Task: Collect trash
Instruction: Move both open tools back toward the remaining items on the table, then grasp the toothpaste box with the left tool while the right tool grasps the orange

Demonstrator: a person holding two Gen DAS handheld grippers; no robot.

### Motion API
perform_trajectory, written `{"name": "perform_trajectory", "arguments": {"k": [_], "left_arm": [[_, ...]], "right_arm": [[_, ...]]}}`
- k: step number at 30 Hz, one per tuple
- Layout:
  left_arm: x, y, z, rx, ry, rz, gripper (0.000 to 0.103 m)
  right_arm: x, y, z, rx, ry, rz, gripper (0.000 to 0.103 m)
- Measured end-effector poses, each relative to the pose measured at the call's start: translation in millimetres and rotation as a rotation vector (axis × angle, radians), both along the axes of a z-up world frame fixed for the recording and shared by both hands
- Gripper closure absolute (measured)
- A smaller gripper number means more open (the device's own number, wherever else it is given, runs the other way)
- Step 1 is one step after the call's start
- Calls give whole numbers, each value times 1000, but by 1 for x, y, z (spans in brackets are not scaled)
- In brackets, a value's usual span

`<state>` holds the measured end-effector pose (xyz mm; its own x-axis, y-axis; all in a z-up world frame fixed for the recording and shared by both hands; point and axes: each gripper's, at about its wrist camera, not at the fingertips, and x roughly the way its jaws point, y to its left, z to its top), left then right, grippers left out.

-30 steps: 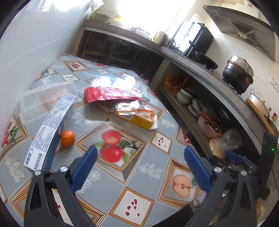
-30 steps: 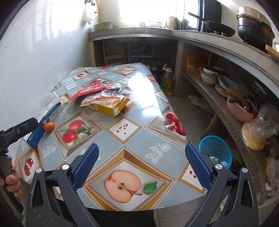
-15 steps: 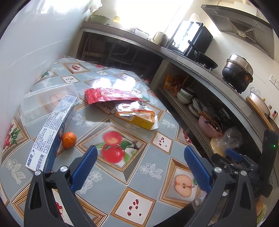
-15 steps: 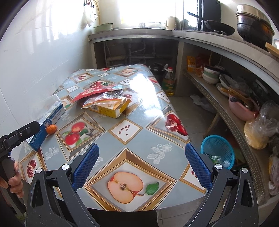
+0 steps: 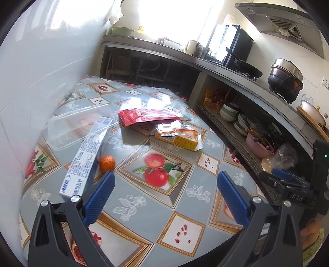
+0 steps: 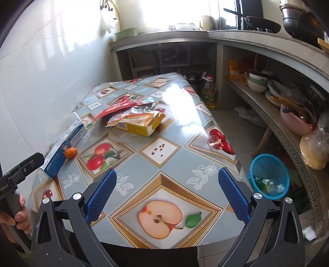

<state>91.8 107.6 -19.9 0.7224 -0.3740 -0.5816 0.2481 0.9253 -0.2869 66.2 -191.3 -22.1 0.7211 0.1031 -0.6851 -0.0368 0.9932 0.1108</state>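
Both grippers hover spread over the table, holding nothing.
Left gripper (image 5: 165,192) and right gripper (image 6: 167,190) gape; toothpaste box (image 5: 87,158) at ten o'clock, yellow carton (image 5: 178,137) at twelve.

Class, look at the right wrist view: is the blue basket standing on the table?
No, the blue basket stands on the floor beside the table, below its edge, with some scraps inside it.

Daylight enters through the overexposed window (image 5: 176,18); glare washes the tablecloth (image 6: 181,98); the yellow box (image 5: 178,139) casts a soft shadow; both fisheye views bend and darken at the edges.
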Motion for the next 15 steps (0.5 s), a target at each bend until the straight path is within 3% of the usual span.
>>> {"name": "perform_trajectory", "arguments": {"k": [5, 11, 15], "left_arm": [[-8, 17, -2, 97, -23, 50, 6], [7, 41, -6, 155, 10, 142, 6], [26, 51, -24, 266, 86, 172, 18]], "right_arm": [[12, 17, -11, 28, 59, 82, 8], [27, 35, -13, 90, 81, 180, 18], [37, 49, -18, 134, 121, 240, 27]]}}
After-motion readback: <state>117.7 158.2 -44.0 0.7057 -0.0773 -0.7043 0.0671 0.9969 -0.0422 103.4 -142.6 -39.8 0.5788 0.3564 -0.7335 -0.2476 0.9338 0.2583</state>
